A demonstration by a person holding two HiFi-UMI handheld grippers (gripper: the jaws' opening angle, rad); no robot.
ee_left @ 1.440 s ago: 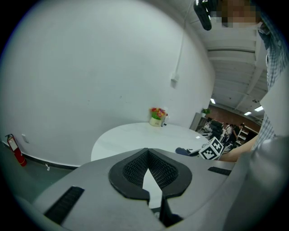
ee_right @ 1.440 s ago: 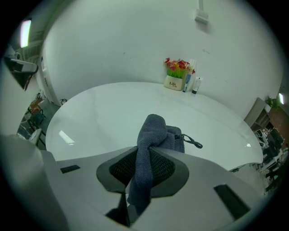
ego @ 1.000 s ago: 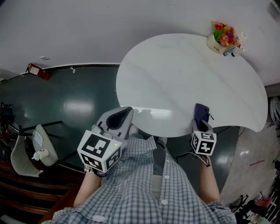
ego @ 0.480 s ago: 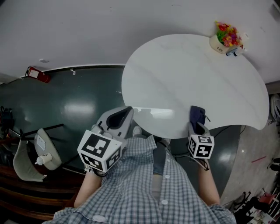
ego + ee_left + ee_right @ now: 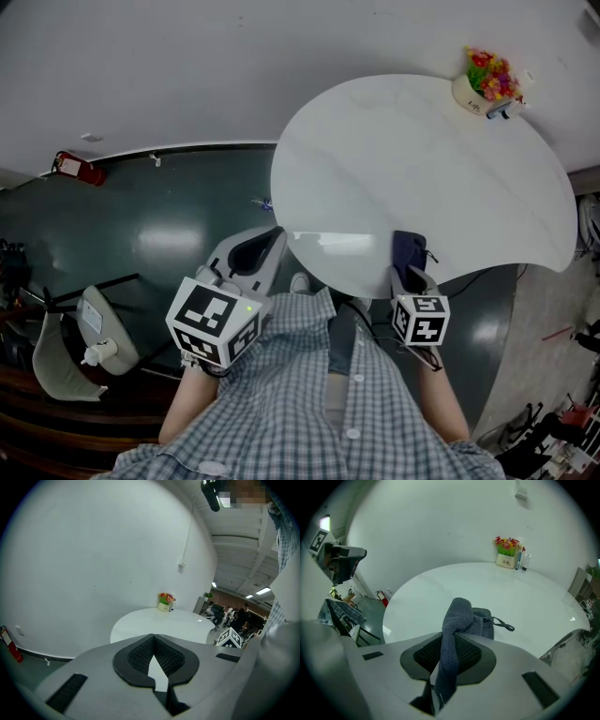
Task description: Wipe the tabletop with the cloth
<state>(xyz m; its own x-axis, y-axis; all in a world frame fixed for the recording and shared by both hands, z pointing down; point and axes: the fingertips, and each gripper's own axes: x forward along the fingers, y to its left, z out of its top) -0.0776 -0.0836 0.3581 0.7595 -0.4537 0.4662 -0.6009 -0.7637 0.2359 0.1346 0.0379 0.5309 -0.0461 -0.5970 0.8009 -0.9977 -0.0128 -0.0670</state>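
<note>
Left gripper (image 5: 255, 251), jaws closed on nothing, hangs just off the near-left edge of the table (image 5: 422, 159), over the dark floor, and takes no part in the work. To its right, the right gripper (image 5: 451, 644) is clamped on a fold of the grey cloth (image 5: 461, 613). The free part of the cloth is bunched on the tabletop just inside the near edge, with a small cord loop trailing off to the right. A wipe appears to be in hand at the near rim, with most of the white top lying ahead of the cloth. Nothing in view shows which parts have been covered. At the far-right edge a flower pot (image 5: 486, 80) stands with small bottles beside it, well apart from the cloth. The next move probably calls for pressing the cloth flat and sweeping it outward across the top with a firm grip. It would then need to ease off or steer round as it nears the pot, so that nothing gets knocked over.
</note>
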